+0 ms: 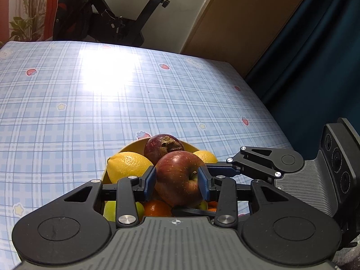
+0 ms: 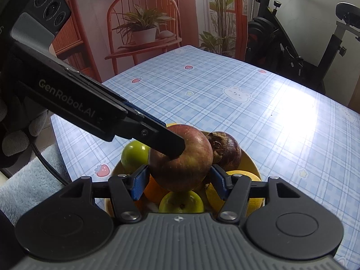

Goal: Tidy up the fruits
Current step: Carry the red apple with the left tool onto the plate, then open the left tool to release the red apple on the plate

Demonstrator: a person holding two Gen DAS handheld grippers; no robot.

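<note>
A: Left claw (image 1: 177,181): black linkage arms, silver pivot screws, blue pads (image 1: 150,180), ribbed grey housing with a crosshair mark.
B: Right claw (image 2: 178,183): same build. Side view of the left unit shows "GenRobot.AI" lettering and three round lenses. Grey glove (image 2: 15,135), black cable (image 2: 48,166).

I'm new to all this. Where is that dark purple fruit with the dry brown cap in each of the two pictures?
Left wrist view: the purple fruit sits centre frame, at the back of the yellow bowl, just behind the red apple.
Right wrist view: the purple fruit lies right of centre, beside the red apple on its right.
Shared landmark: the red apple on top of the pile.
</note>
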